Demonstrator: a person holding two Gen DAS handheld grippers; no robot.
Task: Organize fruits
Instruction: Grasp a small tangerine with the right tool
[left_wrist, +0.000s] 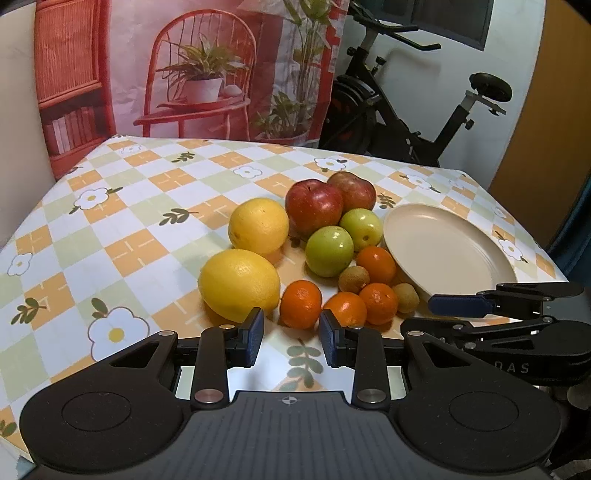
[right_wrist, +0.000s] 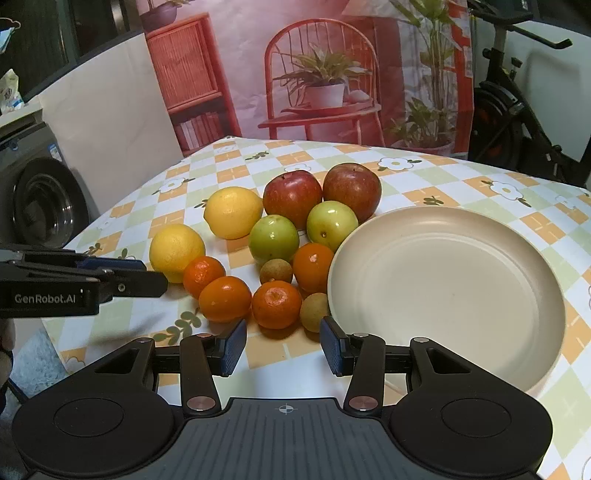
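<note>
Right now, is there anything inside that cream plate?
Nothing shows inside the plate: its bowl is bare. The right gripper covers a little of its near rim, and whatever lies beneath it is hidden.

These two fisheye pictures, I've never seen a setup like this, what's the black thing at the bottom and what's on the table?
Each picture comes from a camera mounted on a handheld two-finger gripper, looking forward along its fingers. The left wrist view shows the left gripper; the right wrist view shows the right gripper. Both are open and hold nothing. On the checked tablecloth lie two lemons, two red apples, two green fruits, four small oranges and two small brown fruits. Beside them sits an empty cream plate.
</note>
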